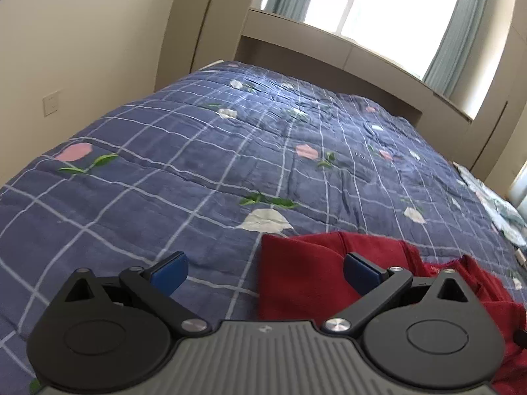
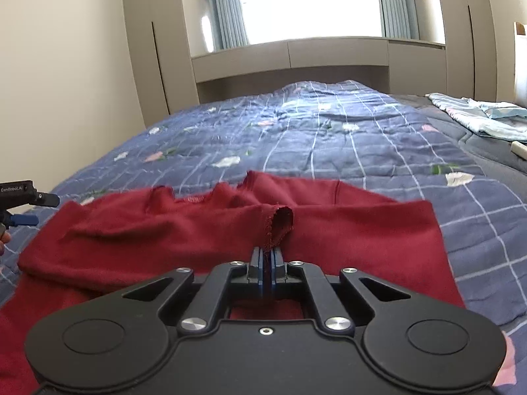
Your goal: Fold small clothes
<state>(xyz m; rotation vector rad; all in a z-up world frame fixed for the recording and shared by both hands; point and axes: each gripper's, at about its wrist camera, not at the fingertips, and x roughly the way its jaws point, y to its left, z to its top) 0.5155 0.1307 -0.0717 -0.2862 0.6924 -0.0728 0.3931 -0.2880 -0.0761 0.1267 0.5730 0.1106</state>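
A dark red garment (image 2: pixel 346 230) lies spread on the blue checked quilt (image 2: pixel 329 138). My right gripper (image 2: pixel 267 256) is shut on the cuff of its sleeve (image 2: pixel 280 223), which is lifted and folded over the body. In the left wrist view my left gripper (image 1: pixel 265 271) is open and empty, with its blue pads (image 1: pixel 171 271) wide apart, above the left edge of the red garment (image 1: pixel 296 276). The left gripper also shows at the left edge of the right wrist view (image 2: pixel 23 217), beside the garment.
The quilt (image 1: pixel 197 164) covers a wide bed. A light blue folded cloth (image 2: pixel 481 118) lies at the far right of the bed. A beige wall (image 1: pixel 66 49) runs along the left, and a headboard with window (image 2: pixel 296 56) is beyond.
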